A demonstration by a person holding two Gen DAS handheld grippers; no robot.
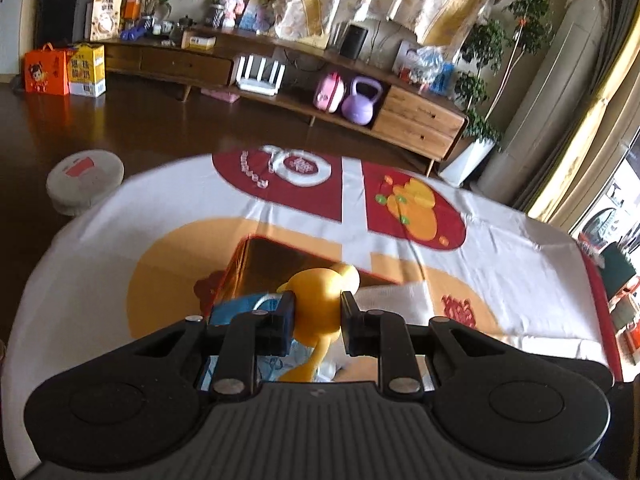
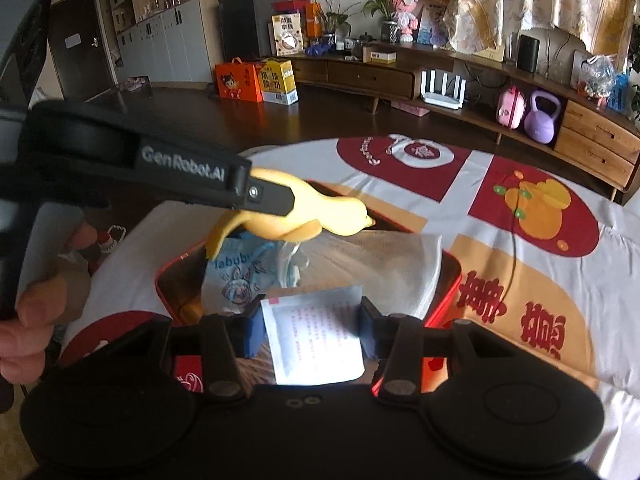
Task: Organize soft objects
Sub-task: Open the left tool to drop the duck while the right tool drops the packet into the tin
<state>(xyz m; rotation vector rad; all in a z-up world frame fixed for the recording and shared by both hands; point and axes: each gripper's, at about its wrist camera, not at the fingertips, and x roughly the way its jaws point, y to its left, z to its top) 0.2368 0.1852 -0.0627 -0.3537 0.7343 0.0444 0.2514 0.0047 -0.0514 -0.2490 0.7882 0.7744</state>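
Two loads over the red tin (image 2: 444,304): left hand-held gripper (image 1: 316,312) clamped on yellow duck toy (image 1: 320,300) above the tin's far rim, right hand-held gripper (image 2: 312,320) clamped on white packet (image 2: 316,340) near its front edge, bare worktop (image 1: 520,264) cloth all round.

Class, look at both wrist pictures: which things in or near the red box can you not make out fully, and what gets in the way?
- Red box: its near wall, right wrist view, hidden by the right gripper.
- Blue bag: left wrist view, mostly hidden behind the left gripper and yellow toy.
- White packet: its print, right wrist view, too small to read.
- Person's hand: cut off by the left edge.
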